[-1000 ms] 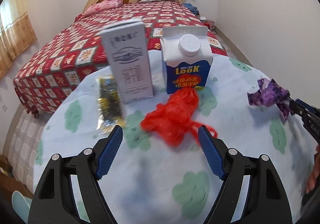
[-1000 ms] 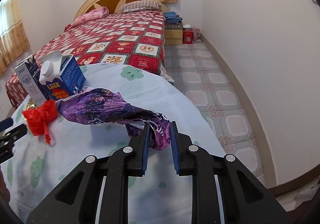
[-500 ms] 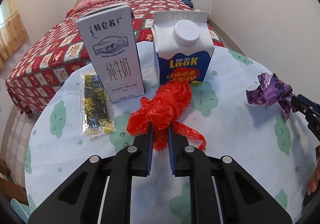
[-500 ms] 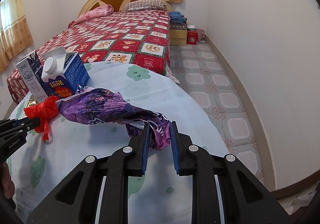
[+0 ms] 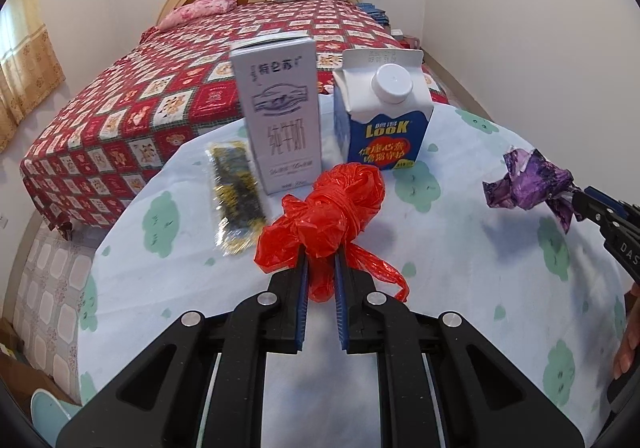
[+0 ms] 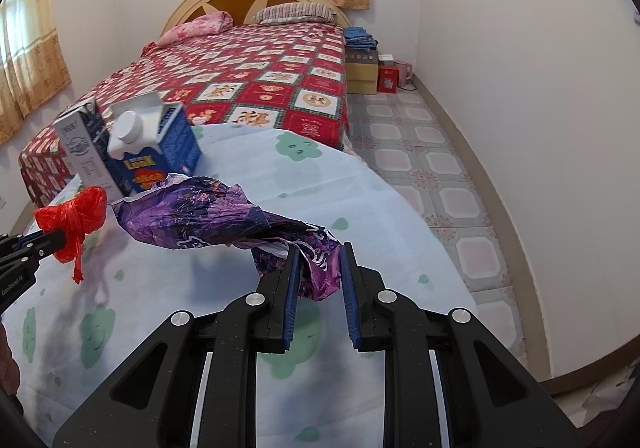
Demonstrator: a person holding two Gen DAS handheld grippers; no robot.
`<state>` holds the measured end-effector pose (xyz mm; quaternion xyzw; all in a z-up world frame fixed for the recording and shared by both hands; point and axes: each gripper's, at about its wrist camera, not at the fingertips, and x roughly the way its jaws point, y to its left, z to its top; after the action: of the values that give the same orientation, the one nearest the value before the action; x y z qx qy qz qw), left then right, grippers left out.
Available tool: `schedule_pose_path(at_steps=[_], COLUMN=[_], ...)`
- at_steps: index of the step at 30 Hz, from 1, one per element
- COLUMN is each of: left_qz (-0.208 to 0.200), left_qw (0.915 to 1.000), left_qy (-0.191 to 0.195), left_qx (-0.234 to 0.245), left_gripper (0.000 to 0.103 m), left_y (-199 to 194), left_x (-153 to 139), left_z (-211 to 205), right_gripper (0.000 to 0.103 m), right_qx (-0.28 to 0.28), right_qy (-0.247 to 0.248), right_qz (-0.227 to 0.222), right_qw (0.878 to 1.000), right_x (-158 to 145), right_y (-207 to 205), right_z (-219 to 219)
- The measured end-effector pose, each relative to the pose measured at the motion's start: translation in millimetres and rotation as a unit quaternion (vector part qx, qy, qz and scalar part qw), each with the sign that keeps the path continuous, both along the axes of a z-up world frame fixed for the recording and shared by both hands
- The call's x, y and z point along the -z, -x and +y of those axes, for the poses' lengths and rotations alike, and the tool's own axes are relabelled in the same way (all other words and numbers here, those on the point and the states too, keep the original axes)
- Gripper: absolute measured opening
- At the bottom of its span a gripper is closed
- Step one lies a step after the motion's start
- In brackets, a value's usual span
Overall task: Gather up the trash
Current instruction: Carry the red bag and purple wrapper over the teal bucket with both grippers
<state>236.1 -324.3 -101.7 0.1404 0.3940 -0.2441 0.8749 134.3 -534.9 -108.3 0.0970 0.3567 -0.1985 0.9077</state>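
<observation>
Two cartons (image 5: 280,120) side by side on the table (image 5: 460,280), flat packet (image 5: 236,192) left, knotted bag (image 5: 332,216) in front

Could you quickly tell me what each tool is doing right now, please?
Left tool: closed on the red plastic bag.
Right tool: closed on the purple wrapper.

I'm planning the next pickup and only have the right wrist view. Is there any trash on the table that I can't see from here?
Observer: Yes. A black-and-yellow wrapper lies flat on the table, just left of the grey milk carton, which hides it from you.
Operator: Is the left hand-held gripper really gripping the red bag? I only see its tip.
Observer: Yes. In the left wrist view the jaws of the left hand-held gripper have just been closing, and both pads now clamp the red bag below its knot.
</observation>
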Motion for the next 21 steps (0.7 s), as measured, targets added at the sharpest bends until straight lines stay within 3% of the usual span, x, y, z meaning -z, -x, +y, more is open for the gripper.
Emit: schedule_pose_path(at_steps=[21], left_qz=[-0.020], left_qw=[0.9997], left_qy=[0.008], left_qx=[-0.008], left_gripper=[0.012], left_y=[55.8], left_x=[-15.6], left_z=[64.0], right_gripper=[0.021], right_qx=[-0.041], right_qy=[-0.005], right_qz=[-0.019], right_qw=[0.999], right_x=[-11.2], right_y=[18.6], right_z=[79.6])
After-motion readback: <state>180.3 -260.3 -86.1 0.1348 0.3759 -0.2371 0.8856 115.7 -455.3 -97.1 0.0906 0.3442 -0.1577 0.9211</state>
